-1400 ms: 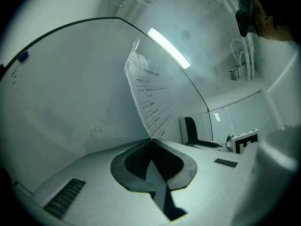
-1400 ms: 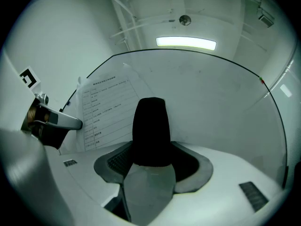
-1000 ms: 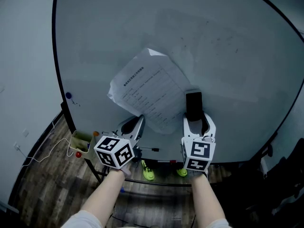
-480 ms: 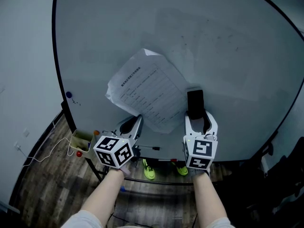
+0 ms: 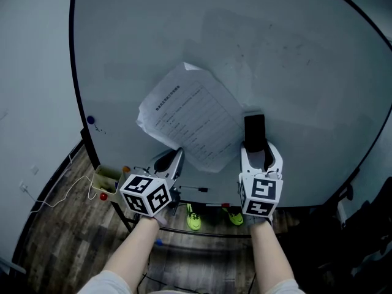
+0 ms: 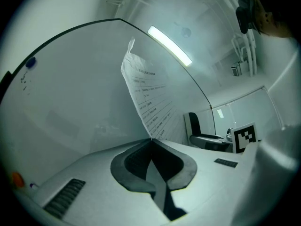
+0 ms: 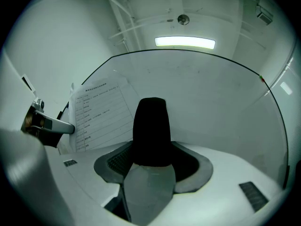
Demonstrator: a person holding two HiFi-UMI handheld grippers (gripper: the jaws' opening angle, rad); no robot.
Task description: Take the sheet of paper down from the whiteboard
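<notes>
Since a second ago the sheet of paper point(image 5: 190, 118) has slipped a little leftward on the whiteboard point(image 5: 275, 54), where it hangs tilted and creased above the middle of the bottom edge. The left gripper point(image 5: 179, 154) has its jaws pinched together on the sheet's lower edge. The right gripper point(image 5: 255, 146), just beside the sheet's lower right edge, is clamped on a black block point(image 5: 254, 129).
</notes>
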